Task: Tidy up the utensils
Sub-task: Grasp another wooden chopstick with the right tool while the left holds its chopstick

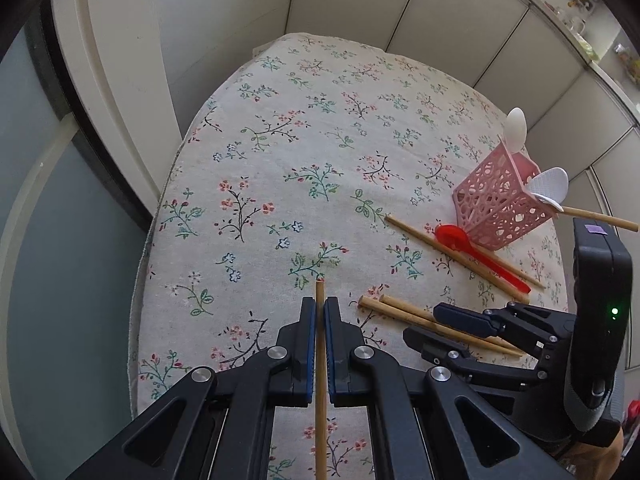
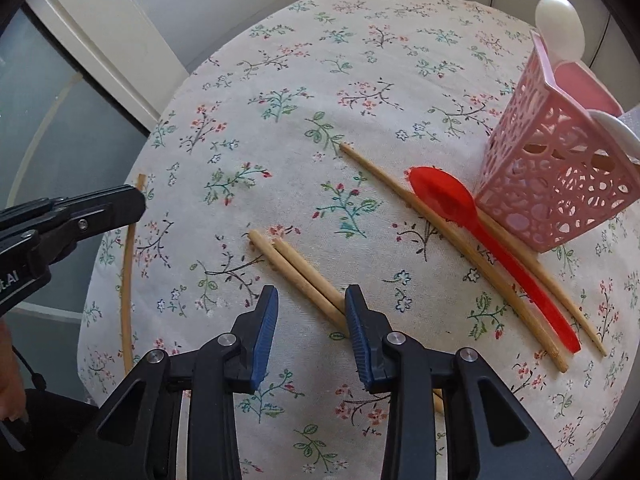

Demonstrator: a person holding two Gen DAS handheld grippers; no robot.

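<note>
Left gripper (image 1: 319,312) jaws pinched tight on one chopstick (image 1: 320,360), stick running along the fingers. Right gripper (image 2: 311,300) jaws part open, straddling a chopstick pair (image 2: 296,270) on the table (image 2: 360,60), no contact visible. Pair's long axis runs diagonally out ahead-left of the jaws. Right hand nearer. Basket (image 2: 556,176) sits upper right, spoon (image 2: 480,236) beside it.

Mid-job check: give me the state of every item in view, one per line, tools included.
Left tool: shut on a single chopstick.
Right tool: open, straddling chopstick pair, not pressing it.
Pink holder: upright, holding white spoons.
Red spoon: lying on the cloth, across two loose chopsticks.
Tablecloth: spread flat.
</note>
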